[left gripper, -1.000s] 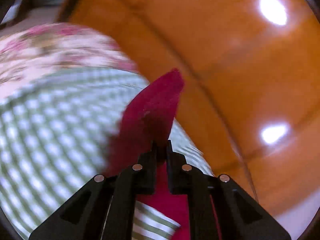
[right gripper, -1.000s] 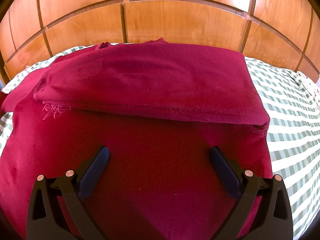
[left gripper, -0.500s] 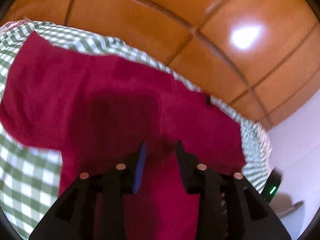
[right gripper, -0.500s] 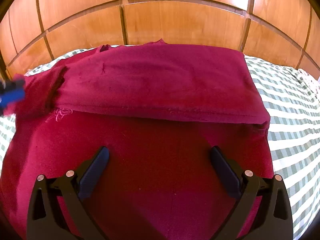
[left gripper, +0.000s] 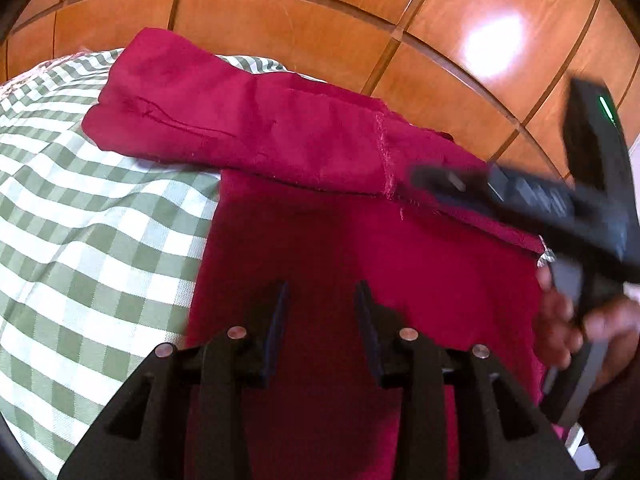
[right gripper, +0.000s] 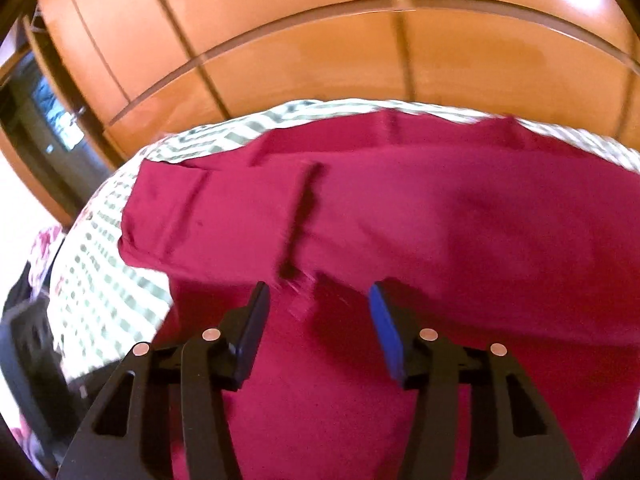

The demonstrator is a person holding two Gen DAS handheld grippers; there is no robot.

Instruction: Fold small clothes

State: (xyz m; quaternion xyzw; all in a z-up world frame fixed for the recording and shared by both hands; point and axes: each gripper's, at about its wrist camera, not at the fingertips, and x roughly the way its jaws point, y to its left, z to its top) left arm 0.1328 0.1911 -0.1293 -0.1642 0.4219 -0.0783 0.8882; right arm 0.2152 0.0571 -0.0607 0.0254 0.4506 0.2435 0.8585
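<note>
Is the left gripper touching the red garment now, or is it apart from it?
Cannot tell. In the left wrist view the left gripper has open jaws over the red garment, with nothing pinched between them, but no gap or contact shows plainly.

The right hand-held gripper (right gripper: 316, 320) points down at a dark red garment (right gripper: 440, 240) spread on a bed with a green-and-white checked cover (right gripper: 104, 280). Its jaws are closing, with only the flat cloth below the gap and nothing pinched between them. The garment's far part is folded over toward the camera, and a sleeve (right gripper: 208, 216) lies folded at the left. Behind stands an orange wooden panelled headboard (right gripper: 320, 40). The picture is motion-blurred.
</note>
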